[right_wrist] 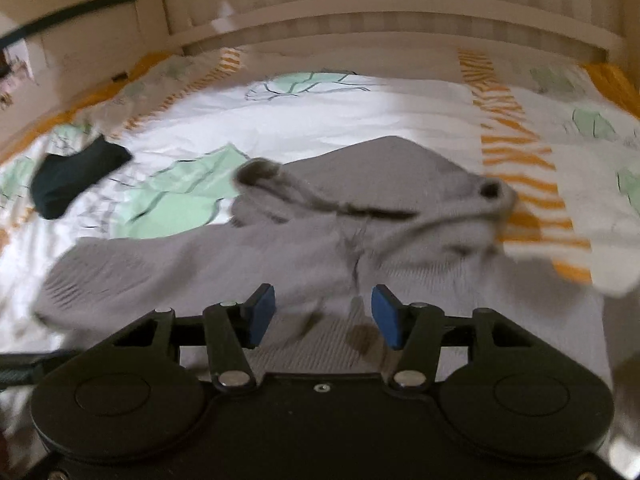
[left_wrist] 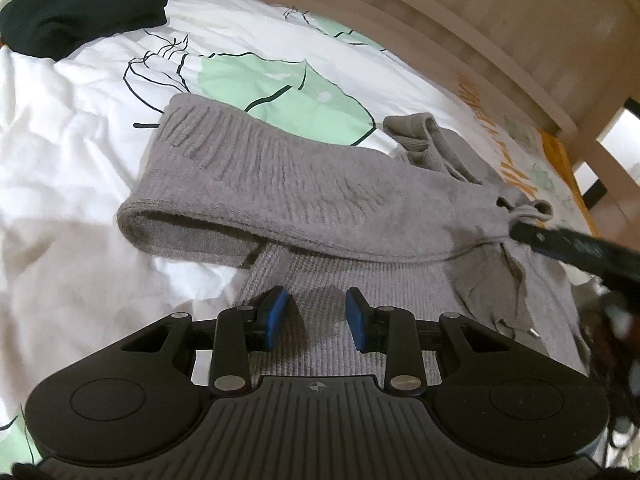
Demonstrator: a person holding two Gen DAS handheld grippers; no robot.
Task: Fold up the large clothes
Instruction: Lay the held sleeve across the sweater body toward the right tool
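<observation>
A grey knitted sweater (left_wrist: 280, 184) lies crumpled on the bed, its ribbed hem folded over toward the left. My left gripper (left_wrist: 316, 312) hovers open just above the sweater's near part, and ribbed knit shows between its blue pads (left_wrist: 278, 312). From the right, a black finger (left_wrist: 552, 240) of my right gripper reaches in, its tip against a puckered bunch of grey cloth. In the blurred right wrist view the sweater (right_wrist: 224, 264) spreads across the middle. My right gripper (right_wrist: 324, 312) stands open over it, with cloth under the gap and no pad pressing on it.
A folded black garment (left_wrist: 80, 16) (right_wrist: 76, 180) lies at the far left of the white, green and orange bed cover (left_wrist: 80, 140). A pale wooden bed frame (left_wrist: 480, 20) (right_wrist: 360, 12) bounds the far side.
</observation>
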